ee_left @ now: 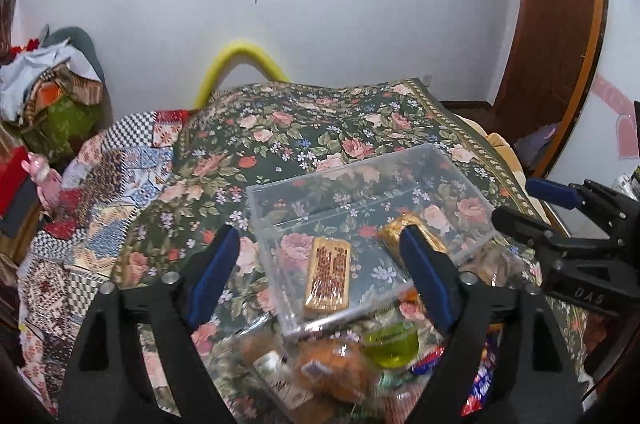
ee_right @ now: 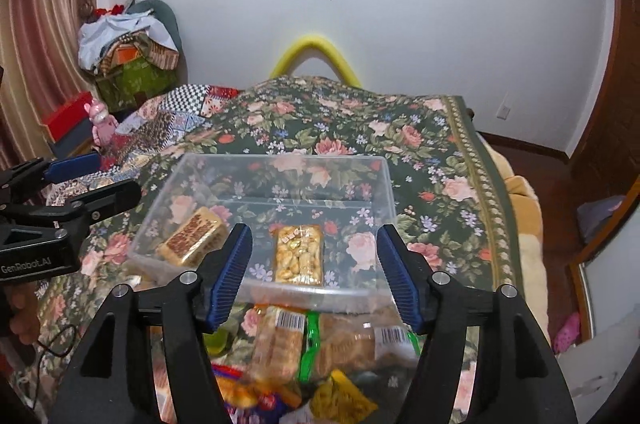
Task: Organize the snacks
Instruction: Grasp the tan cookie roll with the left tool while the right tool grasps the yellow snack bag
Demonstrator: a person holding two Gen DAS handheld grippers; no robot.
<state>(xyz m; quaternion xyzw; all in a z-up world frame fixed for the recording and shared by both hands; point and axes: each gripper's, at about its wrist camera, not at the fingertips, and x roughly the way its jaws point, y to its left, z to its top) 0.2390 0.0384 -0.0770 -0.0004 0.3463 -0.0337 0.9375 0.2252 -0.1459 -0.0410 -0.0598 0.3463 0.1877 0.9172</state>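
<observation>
I see both tools, left [ee_left: 320,272] and right [ee_right: 314,264], gaping and empty above the clear box [ee_right: 372,184]; the right snack bar [ee_right: 298,254] points near-to-far, the left bar [ee_right: 192,238] slants.

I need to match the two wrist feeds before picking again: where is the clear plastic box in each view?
Left wrist: the clear plastic box sits right of centre on the floral bedspread, partly behind the right finger of the open left tongs.
Right wrist: the box is centred, just beyond the open right tongs.
Shared landmark: the yellow foam arch at the wall behind the bed.
</observation>
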